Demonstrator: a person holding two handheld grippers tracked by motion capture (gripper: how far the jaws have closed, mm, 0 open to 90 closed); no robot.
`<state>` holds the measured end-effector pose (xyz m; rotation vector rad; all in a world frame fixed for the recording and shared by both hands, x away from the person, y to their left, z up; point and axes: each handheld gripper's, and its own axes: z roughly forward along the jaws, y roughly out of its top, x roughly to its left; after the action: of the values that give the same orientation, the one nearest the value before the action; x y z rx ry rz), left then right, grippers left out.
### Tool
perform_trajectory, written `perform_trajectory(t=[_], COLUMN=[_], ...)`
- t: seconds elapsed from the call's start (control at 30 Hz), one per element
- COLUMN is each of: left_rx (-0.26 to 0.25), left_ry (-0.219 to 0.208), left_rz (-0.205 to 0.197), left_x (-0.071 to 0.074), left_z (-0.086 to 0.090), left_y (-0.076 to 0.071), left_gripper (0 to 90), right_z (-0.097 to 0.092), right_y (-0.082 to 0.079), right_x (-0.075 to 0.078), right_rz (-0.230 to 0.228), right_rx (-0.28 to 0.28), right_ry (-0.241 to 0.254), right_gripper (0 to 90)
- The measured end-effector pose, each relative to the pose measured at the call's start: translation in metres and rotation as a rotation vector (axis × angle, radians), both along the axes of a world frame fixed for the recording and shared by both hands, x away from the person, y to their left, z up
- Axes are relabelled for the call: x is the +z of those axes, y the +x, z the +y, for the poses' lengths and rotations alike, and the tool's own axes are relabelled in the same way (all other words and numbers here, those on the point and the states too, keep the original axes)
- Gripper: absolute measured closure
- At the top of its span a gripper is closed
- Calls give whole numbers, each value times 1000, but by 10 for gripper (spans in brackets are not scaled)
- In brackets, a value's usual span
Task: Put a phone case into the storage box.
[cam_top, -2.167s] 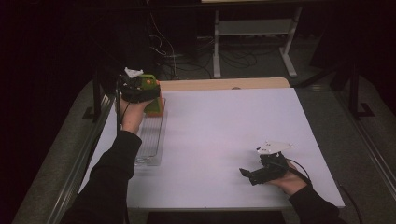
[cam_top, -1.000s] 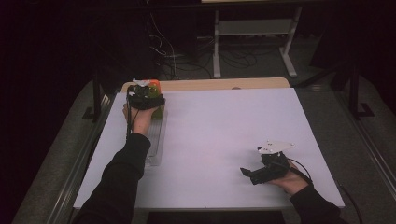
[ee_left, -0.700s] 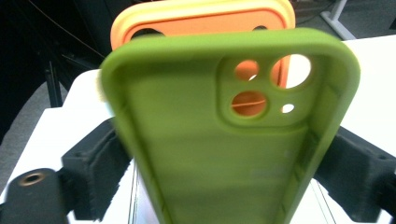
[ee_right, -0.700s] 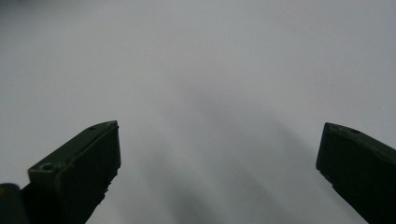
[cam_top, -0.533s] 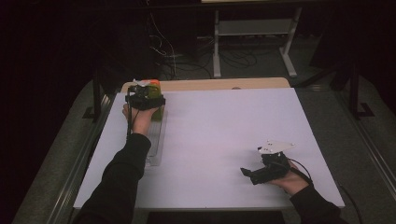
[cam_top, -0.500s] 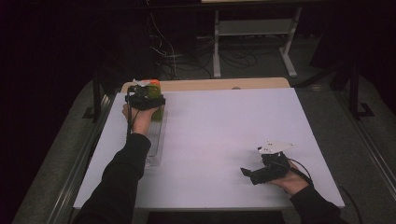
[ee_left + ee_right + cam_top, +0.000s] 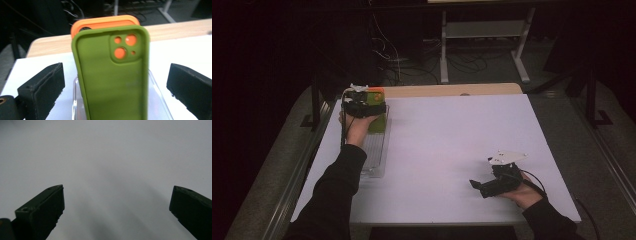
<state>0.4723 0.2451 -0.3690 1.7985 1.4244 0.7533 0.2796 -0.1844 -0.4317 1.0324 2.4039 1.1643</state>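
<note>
Green phone case (image 7: 112, 77) is standing upright at the far end of the clear rack (image 7: 375, 150), which is lying along the left side of the counter (image 7: 452, 150). An orange phone case (image 7: 105, 21) is standing just behind the green one, farther from the person, so the two are lining up back to back like filed cards; the rack's slots are probably what is keeping them on edge rather than flat.

In the left gripper view the left hand-held gripper (image 7: 112, 82) is sitting with its jaws spread wide on either side of the green case, its pads clear of both edges. The jaws have just been opening with the case between them, so the case is released and resting on the rack by itself. In the high view that hand-held gripper (image 7: 362, 106) is hovering right over the far end of the rack, the hand (image 7: 357, 125) under it reaching in along the rack's length, which suits lowering a case straight into a slot.

Well away from the rack, near the counter's right front corner, the right hand-held gripper (image 7: 492, 186) is lying low on the white surface. Its own view is showing jaws parted with nothing between them, pointing across bare counter; it seems to be idling while the left side is working.
</note>
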Motion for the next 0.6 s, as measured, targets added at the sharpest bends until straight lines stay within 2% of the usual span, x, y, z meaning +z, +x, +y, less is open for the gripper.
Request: perform_trajectory(t=[0.2, 0.4, 0.6], left_rx=[-107, -266, -425], left_ry=[-24, -60, -94], left_rz=[16, 21, -16], left_x=[13, 23, 28], left_z=[2, 1, -3], left_y=[-16, -38, -69], left_gripper=[10, 10, 11], right_z=[0, 0, 0], right_y=[0, 0, 0], right_x=[0, 0, 1], right_rz=[-2, -3, -3], right_rx=[-2, 0, 6], right_ry=[-1, -1, -1], right_gripper=[0, 0, 0])
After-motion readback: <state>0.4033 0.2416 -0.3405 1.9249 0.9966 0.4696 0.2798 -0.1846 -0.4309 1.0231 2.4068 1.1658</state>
